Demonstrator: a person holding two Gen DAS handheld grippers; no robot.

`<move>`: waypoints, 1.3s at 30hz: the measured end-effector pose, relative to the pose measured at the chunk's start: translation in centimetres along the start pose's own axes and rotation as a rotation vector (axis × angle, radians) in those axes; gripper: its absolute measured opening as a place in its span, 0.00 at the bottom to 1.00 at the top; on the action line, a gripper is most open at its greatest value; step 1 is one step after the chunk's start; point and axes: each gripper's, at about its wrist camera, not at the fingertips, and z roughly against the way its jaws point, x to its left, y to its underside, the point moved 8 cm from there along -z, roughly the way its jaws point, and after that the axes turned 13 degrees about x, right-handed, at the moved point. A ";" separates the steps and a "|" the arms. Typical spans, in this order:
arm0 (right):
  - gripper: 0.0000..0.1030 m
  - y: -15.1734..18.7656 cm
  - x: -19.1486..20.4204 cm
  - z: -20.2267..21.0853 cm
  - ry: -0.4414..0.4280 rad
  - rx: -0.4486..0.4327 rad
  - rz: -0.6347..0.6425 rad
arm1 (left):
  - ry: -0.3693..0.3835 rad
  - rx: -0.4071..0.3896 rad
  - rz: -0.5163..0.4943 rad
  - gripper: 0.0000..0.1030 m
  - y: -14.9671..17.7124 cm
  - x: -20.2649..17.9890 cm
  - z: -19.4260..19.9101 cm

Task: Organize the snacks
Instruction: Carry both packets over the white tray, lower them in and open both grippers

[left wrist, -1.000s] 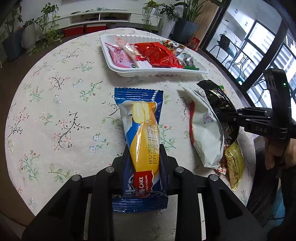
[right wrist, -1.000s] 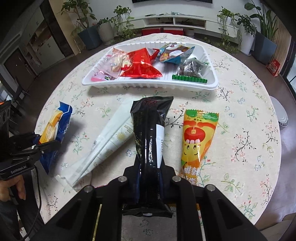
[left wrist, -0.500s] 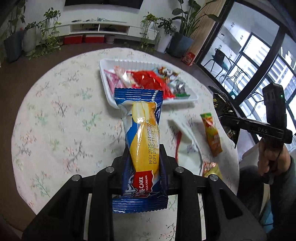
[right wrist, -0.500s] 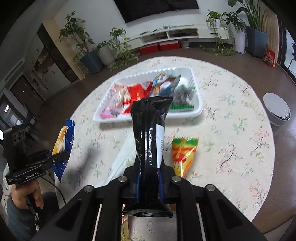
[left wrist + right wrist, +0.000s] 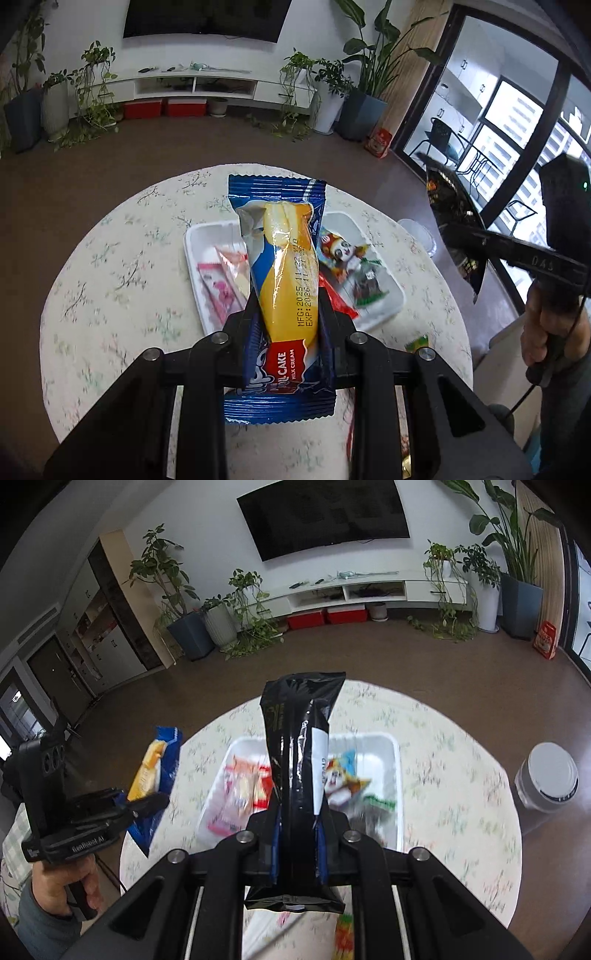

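Observation:
My left gripper [image 5: 290, 310] is shut on a blue and yellow roll cake packet [image 5: 286, 280] and holds it high above the round table. My right gripper [image 5: 297, 816] is shut on a black snack bag [image 5: 299, 760], also held high. Below both lies the white tray [image 5: 194, 266], [image 5: 391, 746], with pink, red and panda-print packets inside. The right gripper with its black bag [image 5: 454, 229] shows at the right of the left wrist view. The left gripper with the cake packet [image 5: 155, 771] shows at the left of the right wrist view.
The round table has a floral cloth [image 5: 110, 280]. A yellow-green packet [image 5: 417, 341] and a white bag lie near the table's front edge, mostly hidden by the grippers. A white round bin [image 5: 550, 775] stands on the floor right of the table.
Both grippers have risen well above the table with their packets held. The table and tray now look smaller and lie farther below.

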 end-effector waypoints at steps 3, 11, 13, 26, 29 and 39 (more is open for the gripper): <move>0.16 -1.9 -1.5 -1.2 0.020 0.016 -0.029 | -0.006 0.022 0.017 0.24 -1.9 0.6 -2.2; 0.16 -2.0 -5.9 -8.1 0.047 0.153 -0.132 | -0.015 0.098 0.033 0.24 -3.1 1.8 -9.0; 0.16 -1.5 -6.4 -9.2 0.040 0.169 -0.148 | -0.015 0.107 0.031 0.24 -3.3 1.8 -10.1; 0.16 0.3 -0.3 -13.0 0.022 0.267 0.013 | -0.044 0.141 0.037 0.24 -2.2 2.3 -13.6; 0.16 0.5 -0.6 -14.5 0.043 0.293 0.005 | -0.050 0.148 0.061 0.24 -2.3 3.2 -14.0; 0.17 0.3 -1.9 -16.3 0.078 0.298 -0.031 | -0.063 0.156 0.073 0.25 -2.7 3.8 -15.1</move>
